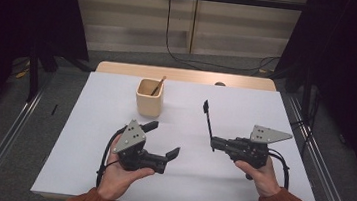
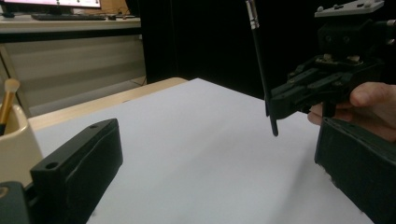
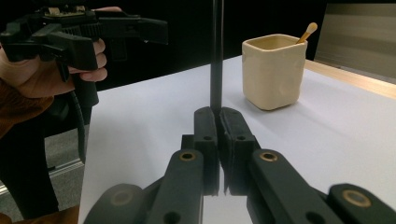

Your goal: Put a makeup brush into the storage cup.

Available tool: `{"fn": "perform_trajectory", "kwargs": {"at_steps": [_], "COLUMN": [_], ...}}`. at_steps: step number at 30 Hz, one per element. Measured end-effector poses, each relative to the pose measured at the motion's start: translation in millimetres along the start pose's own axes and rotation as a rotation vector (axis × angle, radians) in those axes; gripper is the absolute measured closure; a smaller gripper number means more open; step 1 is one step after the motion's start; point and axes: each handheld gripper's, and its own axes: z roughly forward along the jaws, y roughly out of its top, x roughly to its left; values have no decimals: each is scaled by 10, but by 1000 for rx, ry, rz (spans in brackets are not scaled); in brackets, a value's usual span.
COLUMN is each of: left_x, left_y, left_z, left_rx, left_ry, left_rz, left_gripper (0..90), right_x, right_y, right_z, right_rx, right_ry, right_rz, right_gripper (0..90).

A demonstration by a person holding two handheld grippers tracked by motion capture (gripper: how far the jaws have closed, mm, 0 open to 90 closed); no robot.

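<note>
While the right gripper (image 1: 213, 143) pinches a thin black brush (image 1: 208, 121) between jaws closed tight on its lower end, the brush stands nearly upright, its long axis rising from the jaws and leaning slightly away from the person, with the short lower tip hanging just below the grip and clear of the white table (image 1: 237, 187). From these jaws the cream cup (image 1: 149, 97) lies to the left and farther from the person, well apart, with a wooden-handled brush (image 1: 158, 86) already leaning inside it. The left gripper (image 1: 162, 140) sits between, nearer the cup than the right one is, its jaws spread wide with nothing between them, held in the left hand (image 1: 118, 174) above the table. Judging by this, the coming move is a carry across and forward, and the brush must stay upright enough to drop into the cup's mouth. The right gripper view shows how the jaws meet around the stem (image 3: 216, 56) and that the cup (image 3: 273, 70) stands ahead and to the right of it. The left gripper view shows the bare lower tip (image 2: 272, 123) below the jaws and a metal band (image 2: 252, 9) high on the brush, while the cup (image 2: 16, 144) sits at its left edge.
</note>
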Motion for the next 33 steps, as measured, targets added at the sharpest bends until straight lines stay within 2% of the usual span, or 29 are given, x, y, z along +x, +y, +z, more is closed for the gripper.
{"fn": "perform_trajectory", "kwargs": {"at_steps": [1,3,10,15,22,25,30,33], "left_x": [-4,-23,-129,-158,-156,-151,-163,-167], "left_y": [30,84,190,233,269,245,250,253], "left_z": [20,70,230,315,417,457,538,565], "left_rx": [-8,-8,-29,-46,-60,-61,-54,-41], "left_ry": [-7,-15,-59,-71,-74,-61,-88,-81], "left_rz": [-4,17,24,32,16,4,-2,-4], "left_gripper": [9,9,20,47,75,125,199,240], "right_x": [6,20,64,74,98,104,94,102], "right_y": [1,4,9,10,-5,0,0,-2], "right_z": [5,23,82,116,173,179,179,185], "right_rx": [1,0,3,10,8,-4,-14,-12], "right_ry": [3,11,27,37,47,54,55,58], "right_rz": [-1,-3,-9,-13,-7,7,16,13], "right_gripper": [856,856,856,856,856,856,856,856]}}
